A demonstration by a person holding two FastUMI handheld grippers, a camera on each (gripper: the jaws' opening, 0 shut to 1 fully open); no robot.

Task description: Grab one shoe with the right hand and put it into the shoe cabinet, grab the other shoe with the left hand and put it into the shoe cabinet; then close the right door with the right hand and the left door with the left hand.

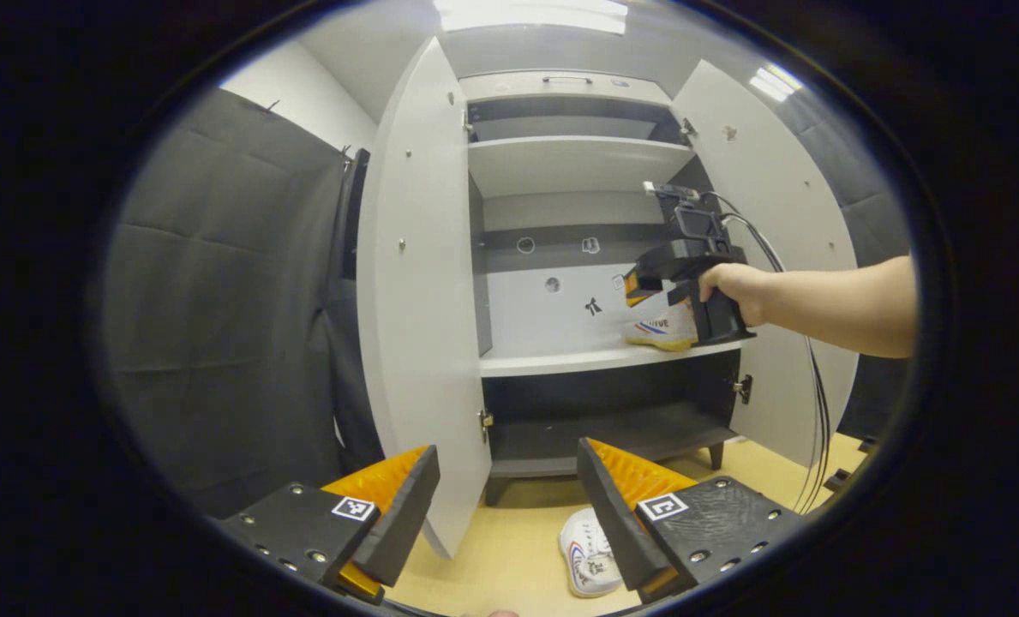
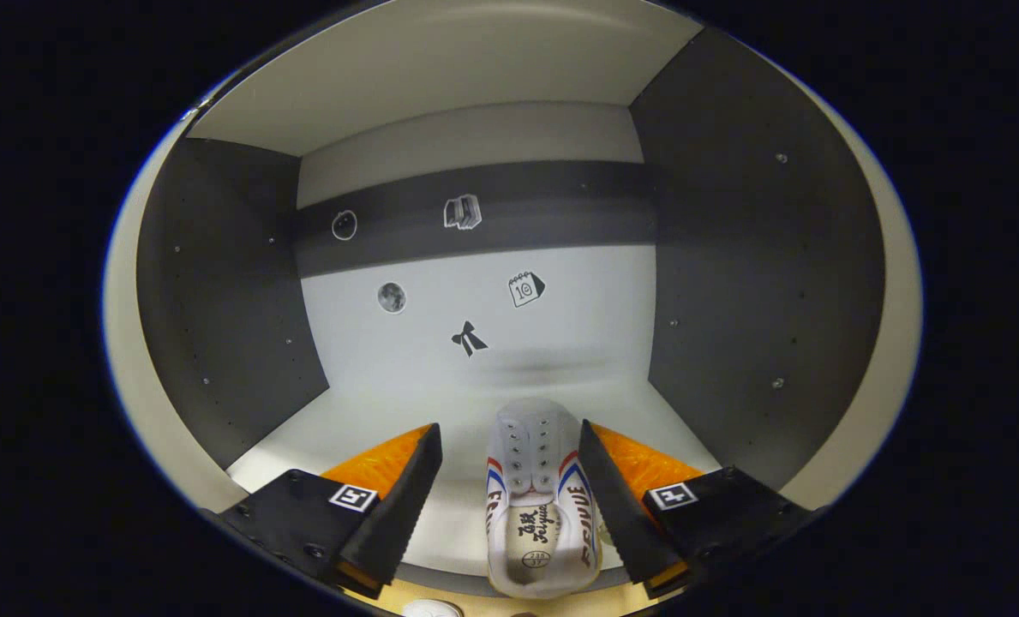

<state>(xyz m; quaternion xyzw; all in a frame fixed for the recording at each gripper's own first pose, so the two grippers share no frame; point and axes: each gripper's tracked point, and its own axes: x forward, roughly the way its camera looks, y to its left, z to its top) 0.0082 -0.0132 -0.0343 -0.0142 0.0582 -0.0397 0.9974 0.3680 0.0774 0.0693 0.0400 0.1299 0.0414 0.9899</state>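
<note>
A white shoe (image 2: 535, 488) with red and blue stripes stands on the cabinet's middle shelf (image 2: 363, 420), toe toward the back, heel at the front edge. My right gripper (image 2: 509, 427) is open around it; the left finger stands clear of the shoe and the right finger lies close along its side. In the left gripper view a hand holds that right gripper (image 1: 635, 287) over the same shoe (image 1: 659, 330) at the shelf's right end. The other white shoe (image 1: 589, 553) lies on the floor before the cabinet. My left gripper (image 1: 507, 447) hangs open above it, holding nothing.
The shoe cabinet stands with both doors swung wide, the left door (image 1: 419, 283) and the right door (image 1: 783, 257). An upper shelf (image 1: 573, 158) and a dark bottom compartment (image 1: 603, 428) are bare. Cables (image 1: 813, 394) trail from the right gripper. The floor (image 1: 509, 548) is light wood.
</note>
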